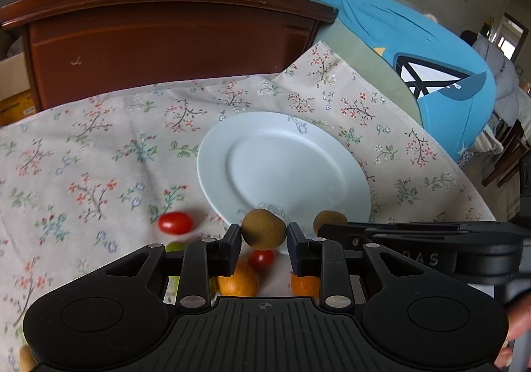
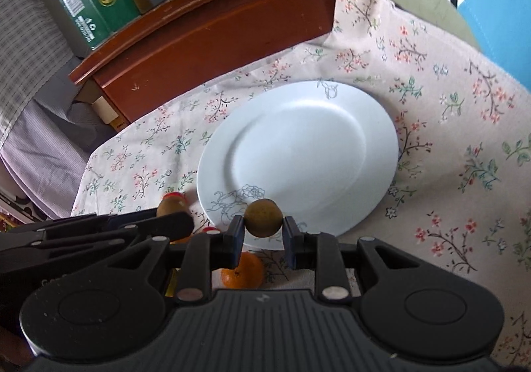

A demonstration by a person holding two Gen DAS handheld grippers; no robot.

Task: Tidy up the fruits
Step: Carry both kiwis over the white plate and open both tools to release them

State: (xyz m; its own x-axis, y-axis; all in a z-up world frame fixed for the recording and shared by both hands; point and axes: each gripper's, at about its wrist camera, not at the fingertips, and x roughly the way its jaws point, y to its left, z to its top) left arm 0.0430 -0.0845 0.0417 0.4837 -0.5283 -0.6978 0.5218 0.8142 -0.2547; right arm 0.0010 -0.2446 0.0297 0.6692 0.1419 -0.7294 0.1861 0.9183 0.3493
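Brown kiwi (image 1: 264,228) clamped between left jaws, second kiwi (image 2: 264,218) between right jaws

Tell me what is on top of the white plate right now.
The white plate shows only bare surface and a printed flower; no fruit lies on it. Its near rim is covered by the right tongs holding a brown fruit.
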